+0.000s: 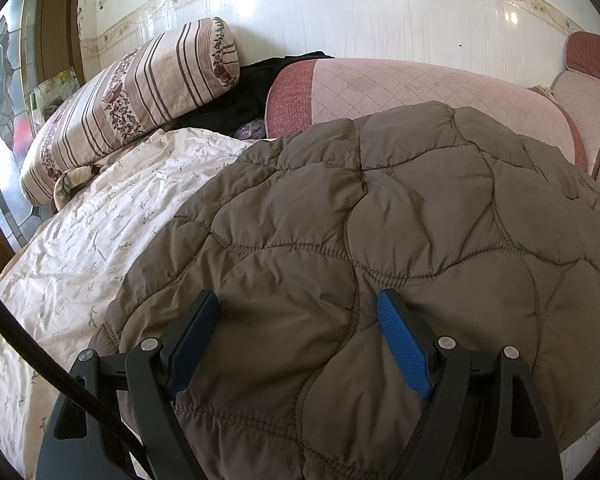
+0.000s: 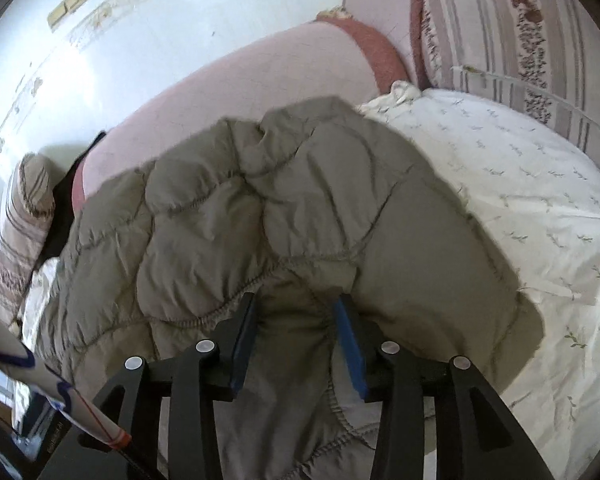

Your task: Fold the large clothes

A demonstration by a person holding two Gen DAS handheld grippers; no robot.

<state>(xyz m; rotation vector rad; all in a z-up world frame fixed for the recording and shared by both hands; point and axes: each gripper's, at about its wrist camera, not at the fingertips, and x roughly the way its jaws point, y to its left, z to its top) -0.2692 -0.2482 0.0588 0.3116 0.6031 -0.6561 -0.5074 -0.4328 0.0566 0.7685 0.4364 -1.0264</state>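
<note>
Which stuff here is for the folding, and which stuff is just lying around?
For the folding:
- puffy brown jacket
- left gripper
- right gripper

Just lying around:
- striped pillow
- flowery white bedsheet
- pink cushion
- black cloth

The quilted jacket lies on the bed sheet, its far edge against a long cushion along the tiled wall. A striped pillow lies left of the cushion, dark clothing between them.
</note>
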